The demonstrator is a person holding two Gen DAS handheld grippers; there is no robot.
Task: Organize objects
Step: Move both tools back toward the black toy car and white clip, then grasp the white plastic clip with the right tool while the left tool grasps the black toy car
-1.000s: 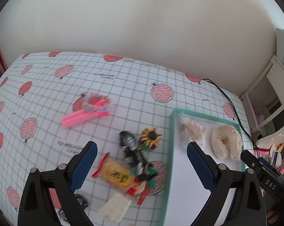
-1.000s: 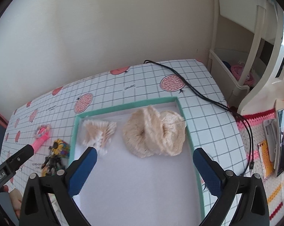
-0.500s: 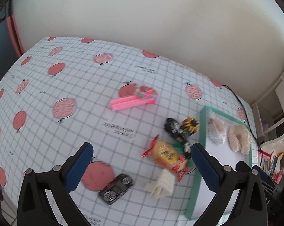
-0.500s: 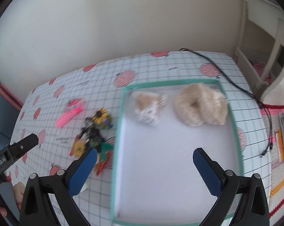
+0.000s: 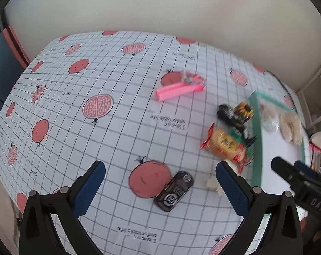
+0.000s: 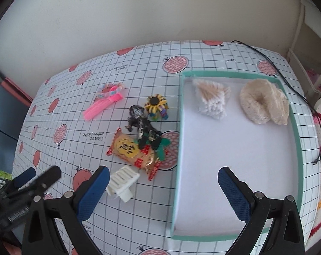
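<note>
A teal-rimmed white tray (image 6: 296,131) holds a bundle of cotton swabs (image 6: 211,102) and a cream knitted scrunchie (image 6: 264,104) at its far end. Left of it lie a yellow snack packet (image 6: 130,150), a black figure (image 6: 143,127), a sunflower toy (image 6: 156,104), a pink comb (image 6: 102,106) and a white clip (image 6: 122,181). A black toy car (image 5: 174,188) lies between the fingers' line of my left gripper (image 5: 160,184), which is open above it. My right gripper (image 6: 162,193) is open over the tray's near left rim.
The table carries a white grid cloth with pomegranates (image 5: 97,106). A black cable (image 6: 288,82) runs along the right side past the tray. A white shelf unit (image 6: 309,42) stands at the far right. A beige wall backs the table.
Both grippers have drawn back and to the left. The toy car now lies near the middle of the left view, and the loose pile has come fully into the right view.
</note>
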